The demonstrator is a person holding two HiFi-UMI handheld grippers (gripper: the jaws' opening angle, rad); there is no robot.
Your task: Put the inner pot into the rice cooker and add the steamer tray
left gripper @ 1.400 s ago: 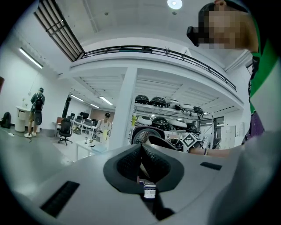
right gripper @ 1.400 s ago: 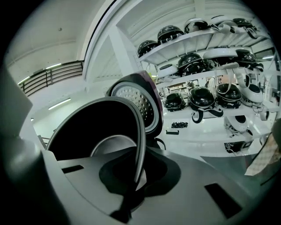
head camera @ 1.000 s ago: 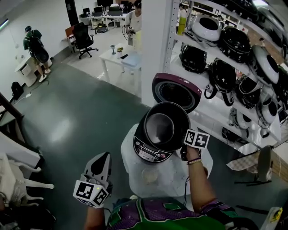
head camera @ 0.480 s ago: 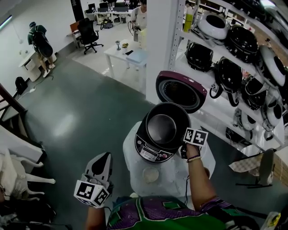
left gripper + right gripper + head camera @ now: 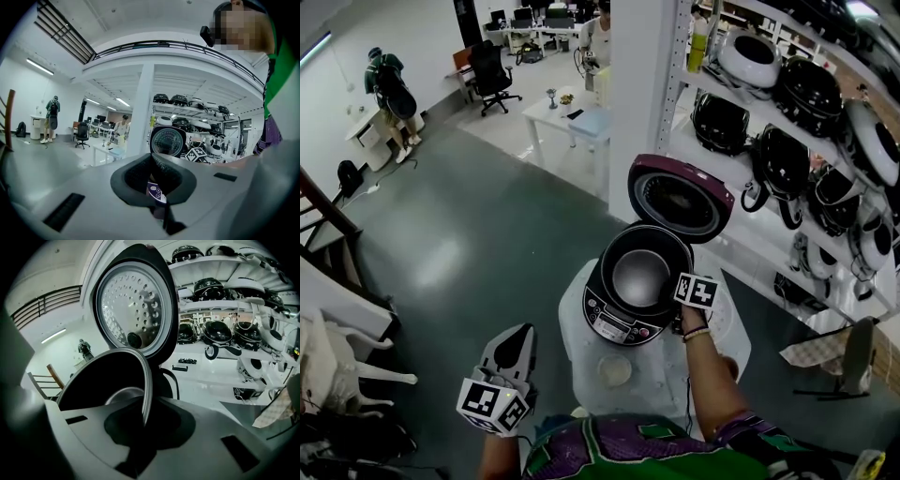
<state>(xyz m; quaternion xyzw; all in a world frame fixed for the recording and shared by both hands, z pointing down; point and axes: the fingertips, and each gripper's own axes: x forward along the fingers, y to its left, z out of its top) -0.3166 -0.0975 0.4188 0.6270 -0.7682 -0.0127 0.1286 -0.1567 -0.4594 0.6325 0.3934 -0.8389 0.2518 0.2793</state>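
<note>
Now our right gripper (image 5: 143, 425), jaws just easing apart, straddled the right rim of the round, smooth metal inner pot (image 5: 642, 277).

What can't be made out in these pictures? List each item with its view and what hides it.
Right gripper view: whether the right gripper grips the rim of the inner pot; the dark jaw recess swallows the contact. The jaws have just been opening, the rim between them.
Head view: the small round thing on the white table is too small to identify.
Head view: the rice cooker's panel print is too small to read.
</note>
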